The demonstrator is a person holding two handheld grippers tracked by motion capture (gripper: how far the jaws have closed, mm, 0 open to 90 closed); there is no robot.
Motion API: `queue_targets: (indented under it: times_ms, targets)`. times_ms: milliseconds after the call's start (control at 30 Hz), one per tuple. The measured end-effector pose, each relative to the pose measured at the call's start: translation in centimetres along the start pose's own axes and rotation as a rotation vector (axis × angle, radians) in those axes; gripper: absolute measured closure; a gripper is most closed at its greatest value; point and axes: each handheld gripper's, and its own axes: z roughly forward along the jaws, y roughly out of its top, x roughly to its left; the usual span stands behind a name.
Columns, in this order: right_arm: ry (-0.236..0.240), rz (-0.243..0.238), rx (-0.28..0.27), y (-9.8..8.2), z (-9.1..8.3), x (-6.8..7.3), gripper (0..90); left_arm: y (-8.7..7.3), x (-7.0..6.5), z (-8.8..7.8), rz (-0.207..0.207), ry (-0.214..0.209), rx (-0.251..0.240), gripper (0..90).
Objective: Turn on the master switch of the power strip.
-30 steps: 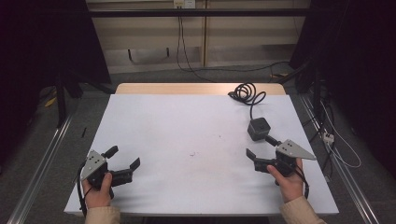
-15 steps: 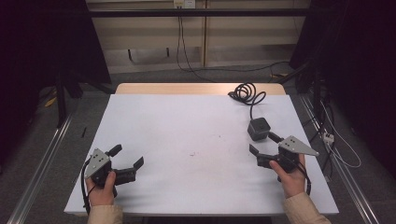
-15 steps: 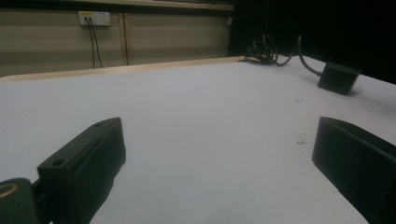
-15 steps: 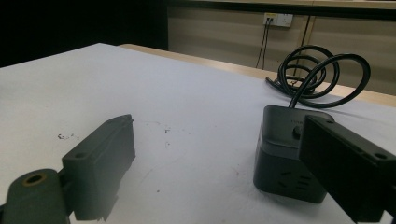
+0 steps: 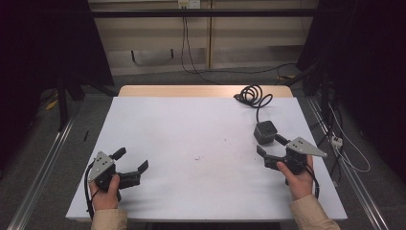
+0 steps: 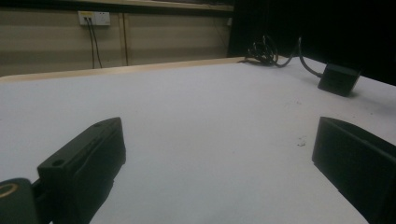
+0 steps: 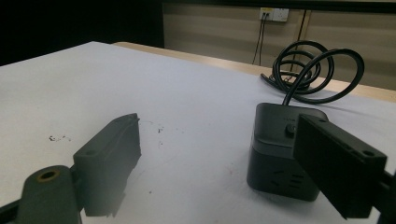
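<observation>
Both hands are holding grippers low over the table, the left gripper (image 5: 128,162) gaping wide, the right gripper (image 5: 269,145) having just been closing slightly on nothing.

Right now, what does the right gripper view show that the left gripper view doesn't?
Right gripper view: the power cube close up, its top button and side slots readable. Left gripper view: that cube small and far off to the right, across bare table. Both: the cube, its coiled cable, the white table, a wall socket.

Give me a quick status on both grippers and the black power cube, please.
Left gripper open, idle on the table. Right gripper open, jaws just closing slightly, nothing between them. Power cube just ahead, untouched, cord coiled behind. Path clear.
</observation>
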Motion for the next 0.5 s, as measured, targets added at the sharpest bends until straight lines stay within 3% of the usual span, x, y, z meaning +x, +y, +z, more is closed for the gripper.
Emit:
queue_targets:
  times_ms: [300,500]
  targets:
    - [0.001,0.009,-0.008,0.41,0.09,-0.08,22.0,0.01,-0.08,0.1,-0.004,-0.006,-0.002,2.4]
    - [-0.022,0.025,0.021,0.21,0.29,-0.64,25.6,0.01,-0.07,0.0,-0.016,-0.004,-0.012,2.4]
